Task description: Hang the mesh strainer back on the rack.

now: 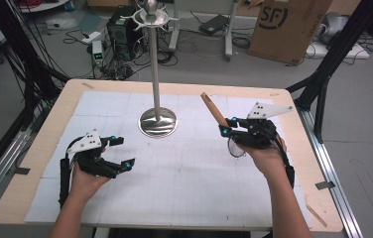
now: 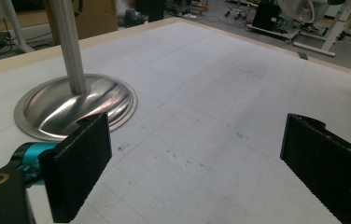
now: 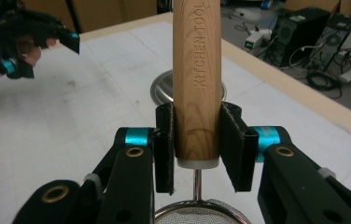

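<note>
Work in hand: a small mesh strainer [image 3: 203, 215] with a wooden handle [image 3: 197, 79] was held off the table by the right gripper [image 3: 197, 140]; a hanging on the metal rack stand [image 1: 157, 74] is judged to be the aim.

Right gripper state: its jaws were clenched on the lower end of the handle, one pad at each side, just above the white ferrule.

Left gripper state: the left gripper [image 2: 194, 158] was released, its jaws wide apart with nothing between them, low over the white mat [image 2: 220, 93] near the stand's base.

Where the strainer was: over the right half of the table [image 1: 50, 124], the handle [image 1: 213, 110] pointing up and away from the person, the mesh bowl [image 1: 235, 148] hanging below the jaws toward the hand.

Key relation: the stand was seen to the left of the held strainer and beyond it, well apart; the handle's long axis was tilted toward the stand's side, and the hooks at the top of the pole stood far above the handle's tip. The right hand was the nearer one to carry it.

Look of the strainer: light brown wood stamped "KITCHEN TOOL", a thin metal shank, a round fine wire mesh with a bright rim.

Judged need: a lift and a carry leftward, the free end led to a hook.
</note>
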Available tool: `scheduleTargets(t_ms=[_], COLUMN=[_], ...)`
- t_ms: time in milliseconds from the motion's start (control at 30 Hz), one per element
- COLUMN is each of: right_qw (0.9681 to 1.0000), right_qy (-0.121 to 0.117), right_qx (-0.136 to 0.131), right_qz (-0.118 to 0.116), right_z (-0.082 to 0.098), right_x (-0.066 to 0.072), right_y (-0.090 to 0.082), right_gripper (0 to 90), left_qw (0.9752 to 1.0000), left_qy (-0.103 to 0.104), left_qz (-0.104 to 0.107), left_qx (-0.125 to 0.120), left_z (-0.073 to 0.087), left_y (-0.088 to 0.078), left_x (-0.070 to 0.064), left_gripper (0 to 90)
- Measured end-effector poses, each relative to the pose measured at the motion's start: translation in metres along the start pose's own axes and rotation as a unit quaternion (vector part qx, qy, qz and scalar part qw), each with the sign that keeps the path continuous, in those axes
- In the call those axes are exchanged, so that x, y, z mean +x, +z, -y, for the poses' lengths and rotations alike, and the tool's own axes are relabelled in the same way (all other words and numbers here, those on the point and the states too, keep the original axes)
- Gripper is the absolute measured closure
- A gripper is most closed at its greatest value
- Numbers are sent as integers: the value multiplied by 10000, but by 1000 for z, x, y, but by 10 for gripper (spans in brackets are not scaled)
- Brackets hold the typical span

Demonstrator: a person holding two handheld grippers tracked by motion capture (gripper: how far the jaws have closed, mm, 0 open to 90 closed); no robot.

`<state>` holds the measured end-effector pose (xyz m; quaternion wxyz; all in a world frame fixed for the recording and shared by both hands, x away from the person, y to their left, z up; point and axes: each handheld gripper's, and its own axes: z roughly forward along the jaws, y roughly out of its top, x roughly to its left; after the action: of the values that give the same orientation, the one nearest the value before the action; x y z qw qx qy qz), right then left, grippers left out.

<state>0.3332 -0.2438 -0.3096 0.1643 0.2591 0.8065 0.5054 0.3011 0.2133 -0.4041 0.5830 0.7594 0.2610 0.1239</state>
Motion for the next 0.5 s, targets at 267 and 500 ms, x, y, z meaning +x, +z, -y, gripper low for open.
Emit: scheduleTargets(t_ms=[267, 500], right_qw=[9995, 9989], right_qy=[-132, -246], right_qx=[-278, -395], right_qz=[-11, -100], right_z=[-25, -40], right_x=[0, 4], right_y=[4, 9], right_gripper=[686, 686], left_qw=[10000, 10000], left_qy=[-9, -7], left_qz=[14, -5], left_qx=[8, -13], left_z=[0, 0], left_y=[0, -1], left_x=[0, 1], left_gripper=[93, 93])
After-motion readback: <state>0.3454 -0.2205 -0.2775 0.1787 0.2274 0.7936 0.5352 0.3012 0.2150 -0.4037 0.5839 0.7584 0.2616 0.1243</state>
